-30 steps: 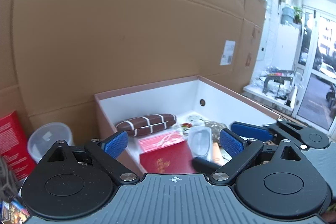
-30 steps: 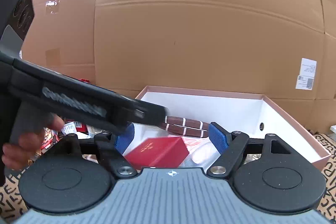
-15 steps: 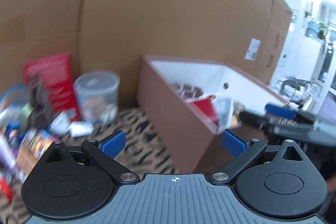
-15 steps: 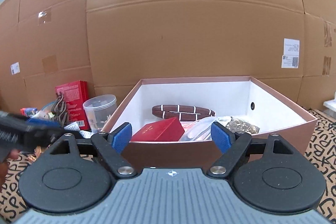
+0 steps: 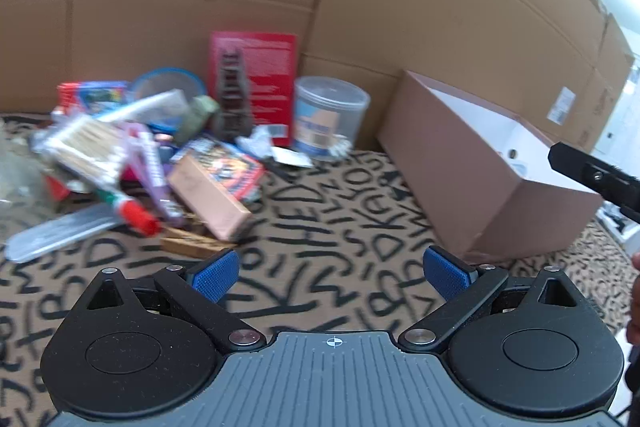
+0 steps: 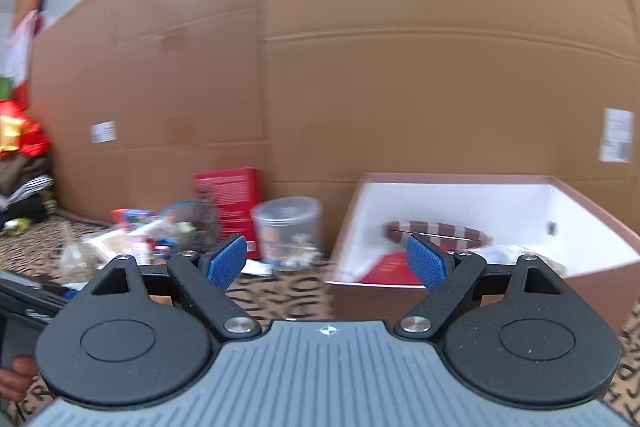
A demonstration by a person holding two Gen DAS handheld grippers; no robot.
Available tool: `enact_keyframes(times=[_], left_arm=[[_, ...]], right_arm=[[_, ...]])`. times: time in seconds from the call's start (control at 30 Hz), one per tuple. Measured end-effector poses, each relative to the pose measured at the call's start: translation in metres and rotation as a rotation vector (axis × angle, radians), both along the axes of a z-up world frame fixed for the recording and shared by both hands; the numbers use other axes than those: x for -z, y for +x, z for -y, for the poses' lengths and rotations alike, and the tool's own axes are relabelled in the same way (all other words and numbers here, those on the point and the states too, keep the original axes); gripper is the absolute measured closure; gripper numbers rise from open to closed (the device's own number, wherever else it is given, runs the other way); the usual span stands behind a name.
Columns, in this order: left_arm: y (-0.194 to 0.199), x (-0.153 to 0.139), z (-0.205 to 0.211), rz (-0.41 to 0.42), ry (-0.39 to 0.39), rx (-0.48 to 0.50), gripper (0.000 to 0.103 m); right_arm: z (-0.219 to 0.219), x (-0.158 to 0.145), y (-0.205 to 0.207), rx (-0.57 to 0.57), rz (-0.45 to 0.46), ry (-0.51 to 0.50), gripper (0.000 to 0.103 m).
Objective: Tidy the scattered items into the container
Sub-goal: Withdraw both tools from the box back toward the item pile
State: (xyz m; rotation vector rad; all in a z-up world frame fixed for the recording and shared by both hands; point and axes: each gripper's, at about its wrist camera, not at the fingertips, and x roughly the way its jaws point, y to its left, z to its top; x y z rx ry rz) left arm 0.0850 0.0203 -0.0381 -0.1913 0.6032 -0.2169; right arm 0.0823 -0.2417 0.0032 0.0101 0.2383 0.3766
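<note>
In the left wrist view, the scattered items (image 5: 160, 155) lie piled at centre left, well beyond the empty, wide-open left gripper (image 5: 328, 273); the brown container (image 5: 480, 179) sits at centre right. In the right wrist view, the right gripper (image 6: 326, 259) gapes empty, the container (image 6: 520, 287) behind its right finger.

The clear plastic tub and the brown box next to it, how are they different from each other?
The clear plastic tub is round and see-through; the brown box is rectangular, opaque brown outside and white inside. The tub is far smaller than the box. The tub's top looks covered, though blur makes that uncertain, while the box stands open, with a striped brown case and a red packet inside. Both sit on the lettered mat, against the cardboard wall.
</note>
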Motion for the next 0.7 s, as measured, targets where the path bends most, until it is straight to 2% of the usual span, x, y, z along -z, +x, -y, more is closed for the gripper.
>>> enact_keyframes(times=[0.13, 0.3, 0.5, 0.7], left_arm=[[-0.004, 0.003, -0.020, -0.001, 0.012, -0.057, 0.000], [0.001, 0.014, -0.039, -0.035, -0.001, -0.073, 0.001], [0.021, 0.028, -0.053, -0.073, -0.072, -0.075, 0.004], [0.035, 0.035, -0.069, -0.074, -0.111, -0.141, 0.009]], right_arm=[[-0.028, 0.005, 0.002, -0.071, -0.030, -0.028, 0.014], [-0.062, 0.019, 0.015, -0.138, -0.094, -0.066, 0.016], [-0.092, 0.029, 0.033, -0.188, -0.158, -0.102, 0.021], [-0.113, 0.037, 0.057, -0.221, -0.222, -0.109, 0.028]])
